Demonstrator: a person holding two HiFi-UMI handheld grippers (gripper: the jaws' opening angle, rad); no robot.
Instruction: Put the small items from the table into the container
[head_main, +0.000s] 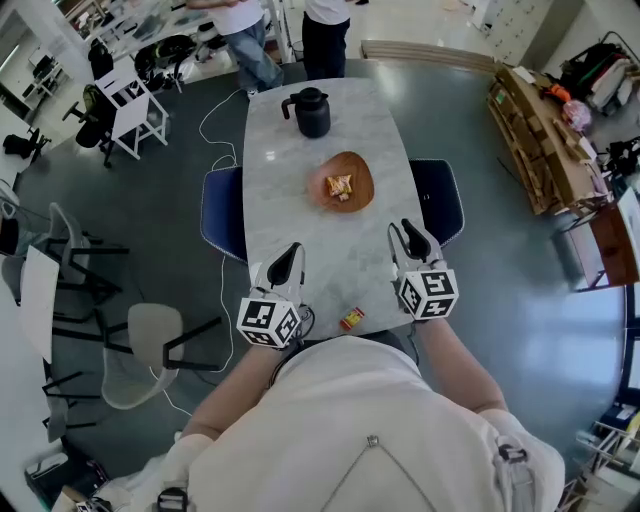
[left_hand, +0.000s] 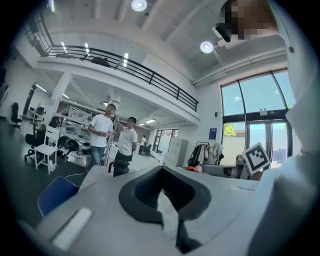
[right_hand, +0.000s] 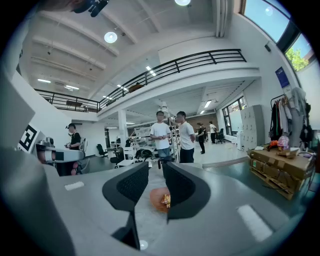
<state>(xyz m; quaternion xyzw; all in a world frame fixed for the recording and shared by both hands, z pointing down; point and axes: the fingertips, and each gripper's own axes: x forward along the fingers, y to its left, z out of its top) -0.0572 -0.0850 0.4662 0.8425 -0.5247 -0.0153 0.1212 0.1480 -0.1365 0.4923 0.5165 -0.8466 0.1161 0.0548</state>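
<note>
At near tabletop (head_main: 300, 205) edge: wrapped candy (head_main: 351, 318) loose, both grippers empty.
Wrapped candy lies between the grippers, touching neither. Left gripper (head_main: 292, 250) jaws pressed together, holding nothing; right gripper (head_main: 408, 232) jaws spread, nothing between. Mid-tabletop, wooden dish (head_main: 360, 172) holds a snack packet (head_main: 340, 186). Black jug (head_main: 310, 112) stands beyond.

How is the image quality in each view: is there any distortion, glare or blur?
Head view: strong fisheye bending at the edges, even light, marble table fairly sharp. Left gripper view: dark round vignette, bright windows, the near jaws look soft. Right gripper view: same vignette, the ceiling lamp glares, and the wooden dish seen beyond the jaws is blurred.
</note>
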